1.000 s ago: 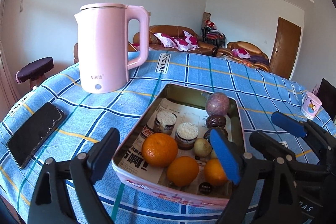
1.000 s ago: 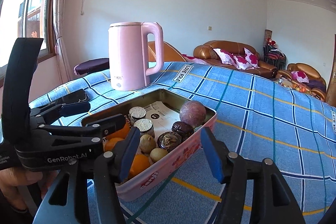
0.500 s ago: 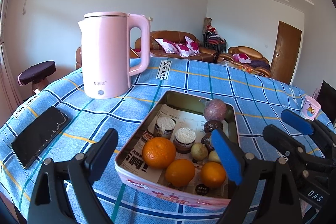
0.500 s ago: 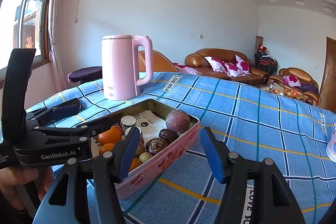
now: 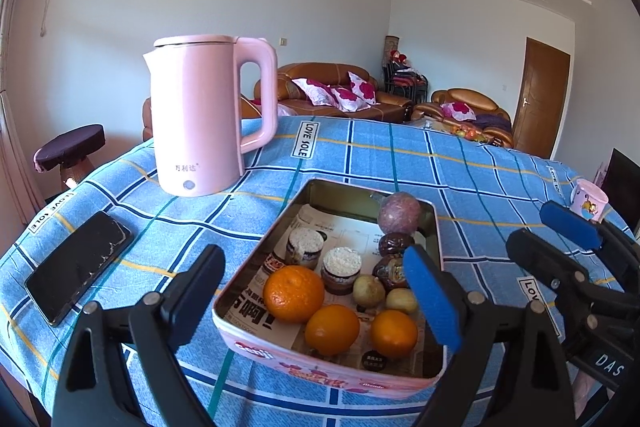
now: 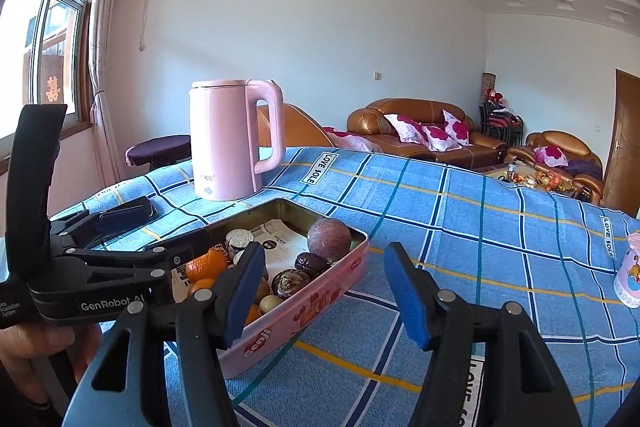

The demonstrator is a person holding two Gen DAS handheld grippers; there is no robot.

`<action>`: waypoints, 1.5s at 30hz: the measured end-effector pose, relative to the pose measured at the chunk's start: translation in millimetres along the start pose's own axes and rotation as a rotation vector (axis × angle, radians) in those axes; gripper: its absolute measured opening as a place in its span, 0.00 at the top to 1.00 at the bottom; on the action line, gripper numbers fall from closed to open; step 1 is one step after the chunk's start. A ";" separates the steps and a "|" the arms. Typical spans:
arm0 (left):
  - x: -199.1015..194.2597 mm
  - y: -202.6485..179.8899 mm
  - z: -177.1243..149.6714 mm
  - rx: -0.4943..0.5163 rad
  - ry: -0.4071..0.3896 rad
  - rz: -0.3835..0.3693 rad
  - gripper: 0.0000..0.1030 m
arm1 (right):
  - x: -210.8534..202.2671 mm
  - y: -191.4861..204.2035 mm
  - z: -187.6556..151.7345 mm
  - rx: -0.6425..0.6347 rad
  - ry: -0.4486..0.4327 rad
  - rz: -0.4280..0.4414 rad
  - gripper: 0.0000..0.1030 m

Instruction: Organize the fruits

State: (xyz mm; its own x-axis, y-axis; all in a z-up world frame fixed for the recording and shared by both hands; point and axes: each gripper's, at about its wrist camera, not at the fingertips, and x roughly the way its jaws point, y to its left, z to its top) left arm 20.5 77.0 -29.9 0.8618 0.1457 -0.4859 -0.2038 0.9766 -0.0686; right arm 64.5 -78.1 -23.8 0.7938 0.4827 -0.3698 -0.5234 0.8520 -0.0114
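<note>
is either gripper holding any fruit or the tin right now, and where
Nothing is held. The left gripper and right gripper both stand open, with no pad pressing on the tin or its fruit.

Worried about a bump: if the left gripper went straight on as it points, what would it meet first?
Probably the pink tin: the open left gripper frames its near wall, oranges just behind. Depth is unclear.

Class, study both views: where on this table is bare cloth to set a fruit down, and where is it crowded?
Free: the cloth between the tin and the small cup, and the strip between the phone and the tin. Crowded: the tin's near end, packed with oranges.
</note>
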 end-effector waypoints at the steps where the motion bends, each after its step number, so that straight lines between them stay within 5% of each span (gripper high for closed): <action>1: -0.5 -0.4 -0.1 0.001 0.000 -0.002 0.10 | -0.9 -0.1 -0.2 0.000 -0.002 -0.001 0.38; 45: -12.9 -18.3 -0.6 0.029 -0.034 0.033 0.00 | -22.5 -24.8 -5.9 0.034 -0.032 -0.067 0.37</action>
State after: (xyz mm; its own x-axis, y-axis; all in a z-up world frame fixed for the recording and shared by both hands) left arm 12.9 57.1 -22.9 0.8703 0.1831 -0.4572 -0.2197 0.9752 -0.0277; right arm 57.8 -111.3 -20.7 0.8367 0.4301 -0.3390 -0.4581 0.8889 -0.0029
